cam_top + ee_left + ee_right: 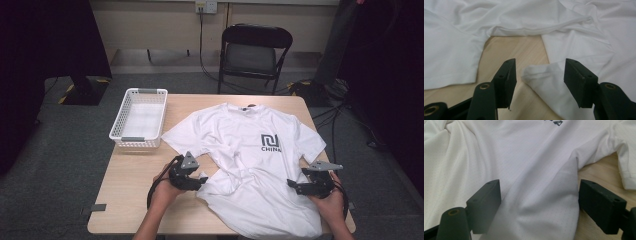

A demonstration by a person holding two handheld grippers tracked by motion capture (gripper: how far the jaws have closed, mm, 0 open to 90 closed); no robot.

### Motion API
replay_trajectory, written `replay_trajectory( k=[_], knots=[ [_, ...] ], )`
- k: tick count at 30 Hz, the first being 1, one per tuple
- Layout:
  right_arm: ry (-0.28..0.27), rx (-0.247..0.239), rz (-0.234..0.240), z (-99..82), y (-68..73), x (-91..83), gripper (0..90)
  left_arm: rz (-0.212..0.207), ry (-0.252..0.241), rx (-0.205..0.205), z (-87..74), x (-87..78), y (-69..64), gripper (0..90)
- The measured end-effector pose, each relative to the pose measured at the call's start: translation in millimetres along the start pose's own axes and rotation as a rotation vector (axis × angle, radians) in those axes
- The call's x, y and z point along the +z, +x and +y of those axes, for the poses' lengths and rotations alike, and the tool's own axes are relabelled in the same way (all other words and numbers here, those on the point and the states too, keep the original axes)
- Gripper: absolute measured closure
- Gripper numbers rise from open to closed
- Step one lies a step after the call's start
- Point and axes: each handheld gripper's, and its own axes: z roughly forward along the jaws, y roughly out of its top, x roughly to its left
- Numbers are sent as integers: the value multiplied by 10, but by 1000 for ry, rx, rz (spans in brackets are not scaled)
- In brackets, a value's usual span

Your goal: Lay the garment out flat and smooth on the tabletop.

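A white T-shirt lies spread on the table, hem near. Both the left gripper and right gripper are spread over its side edges; closing shallowly could let the fabric slip out.

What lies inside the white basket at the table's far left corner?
Through the open top of the white basket, its pale slotted floor shows bare, with nothing lying on it. The near wall covers the strip of floor just behind it.

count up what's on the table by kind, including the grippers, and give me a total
T-shirt: 1
Basket: 1
Grippers: 2, the left gripper and the right gripper, each with jaws open at the shirt's edge
Total: 4
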Motion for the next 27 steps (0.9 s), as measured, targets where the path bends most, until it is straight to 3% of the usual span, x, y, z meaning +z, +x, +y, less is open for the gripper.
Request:
replay_trajectory(
  k=[3,4,5,7,9,14,16,17,24,27],
  knots=[
    [0,0,0,0,-1,0,174,-78,13,-17,-21,159,31,462],
    [0,1,0,0,-1,0,174,-98,43,-29,-25,176,17,525],
    [0,1,0,0,-2,-1,174,-98,64,-44,-23,175,-10,657],
    [0,0,1,0,-3,-1,174,-116,96,-82,-14,113,-66,781],
    [0,-1,2,-1,-4,-1,174,-114,113,-97,-34,14,-121,850],
    [0,-2,2,-1,-3,-1,174,-129,108,-158,-182,-301,-192,867],
    [0,-2,2,-1,-3,-1,175,-134,104,-164,-220,-364,-213,868],
    [0,-1,1,-1,-1,-1,175,-148,110,-165,-308,-489,-257,868],
    [0,-1,2,-2,1,-3,175,-230,112,-204,-483,-684,-382,866],
    [0,-1,2,-2,1,-3,175,-246,115,-223,-552,-761,-400,866]
  ],
)
